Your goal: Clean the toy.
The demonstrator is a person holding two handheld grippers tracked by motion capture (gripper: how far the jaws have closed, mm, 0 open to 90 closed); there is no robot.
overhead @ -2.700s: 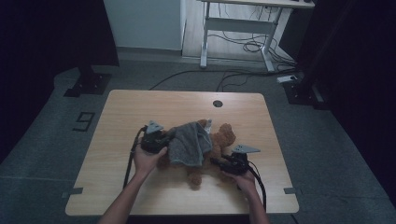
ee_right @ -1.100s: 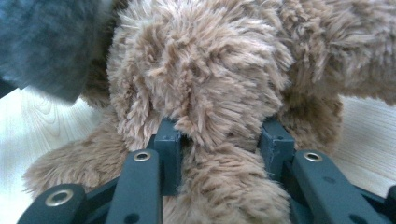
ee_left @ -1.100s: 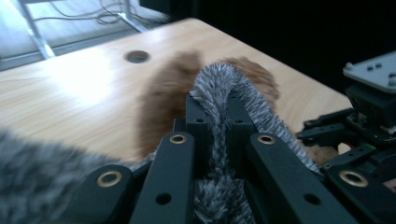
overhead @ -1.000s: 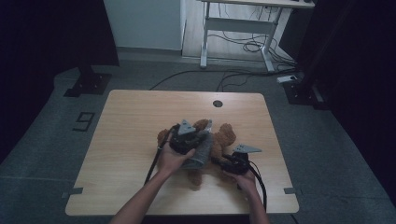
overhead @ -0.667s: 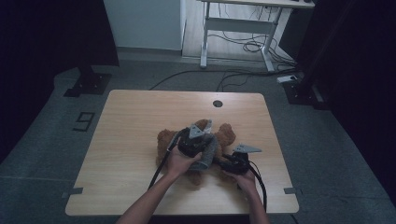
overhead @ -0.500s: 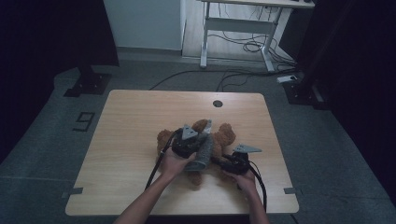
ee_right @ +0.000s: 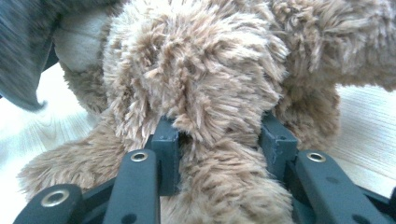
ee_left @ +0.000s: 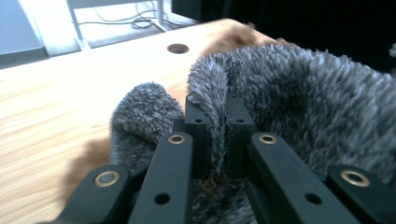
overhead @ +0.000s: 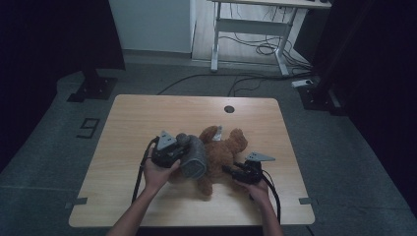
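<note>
Dim room, one light wooden table (overhead: 147, 123). One brown plush teddy bear (overhead: 223, 147) lies near the middle, one fuzzy grey cloth garment (overhead: 194, 157) bunched at its 9 o'clock. Left gripper (ee_left: 215, 116) pinches a garment fold; right gripper (ee_right: 219, 135) clamps a bear limb, probably a leg. Looks mid-dressing: next, tug the cloth across toward 3 o'clock.

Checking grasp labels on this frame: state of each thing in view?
left gripper: shut on a fold of the grey fleece garment.
right gripper: shut on the teddy bear's limb.
grey fleece garment: bunched, partly over the bear.
teddy bear: lying on the table.
</note>
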